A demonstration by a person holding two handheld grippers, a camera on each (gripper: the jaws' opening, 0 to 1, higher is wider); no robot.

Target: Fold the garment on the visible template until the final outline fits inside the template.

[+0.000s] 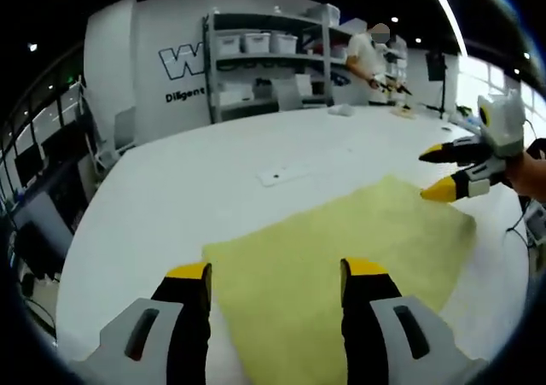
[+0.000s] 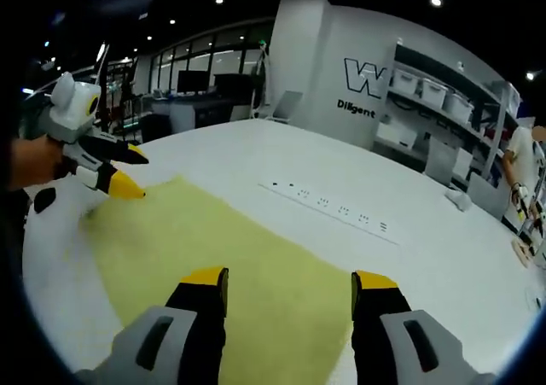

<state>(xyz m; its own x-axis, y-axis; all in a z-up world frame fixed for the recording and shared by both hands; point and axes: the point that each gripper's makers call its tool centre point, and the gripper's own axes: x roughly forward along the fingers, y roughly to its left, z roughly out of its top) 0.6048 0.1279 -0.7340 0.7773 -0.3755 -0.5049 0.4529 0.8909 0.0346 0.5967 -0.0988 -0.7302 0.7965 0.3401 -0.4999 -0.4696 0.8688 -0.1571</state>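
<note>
White table [image 1: 171, 189] under flat yellow garment [image 1: 341, 240]

The cloth [image 1: 341, 248] is plain pale yellow, and the table [image 1: 171, 197] is white. Both grippers [image 1: 277, 282] [image 2: 290, 287] are grey and black with yellow tips.

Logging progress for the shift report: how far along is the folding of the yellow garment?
Done: the yellow garment lies spread flat on the white table. In hand: nothing gripped; the left gripper and right gripper hover open over opposite ends. Left: every fold; no template outline is discernible.
</note>
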